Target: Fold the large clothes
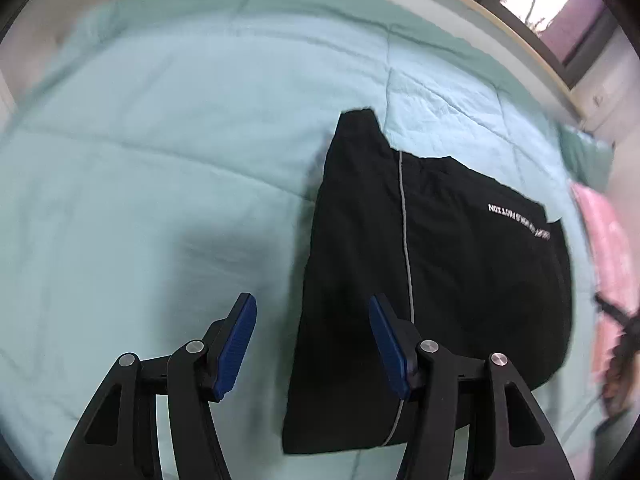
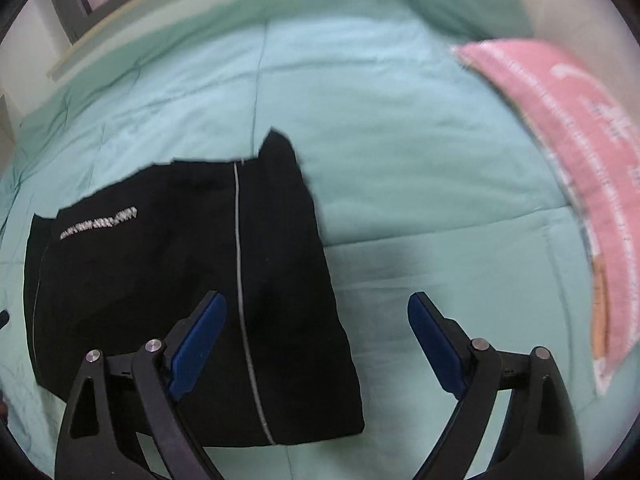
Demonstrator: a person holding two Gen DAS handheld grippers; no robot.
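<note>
Black garment (image 1: 432, 280) lies folded into a compact block on the teal quilt (image 1: 160, 140). Left gripper (image 1: 312, 344) and right gripper (image 2: 316, 340) hover above, both released, empty. Fold looks about finished, though blurred; next probably a tidy-up or setting it aside.

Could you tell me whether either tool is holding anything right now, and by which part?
Nothing is held: the left tool and right tool are both open above the folded black garment.

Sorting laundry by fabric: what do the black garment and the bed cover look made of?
Black garment: matte woven cloth, likely cotton or polyester; it lies flat and limp, with a grey piping line. Bed cover: soft mint quilted fabric, faint sheen; stitched seams and puffy panels show.
</note>
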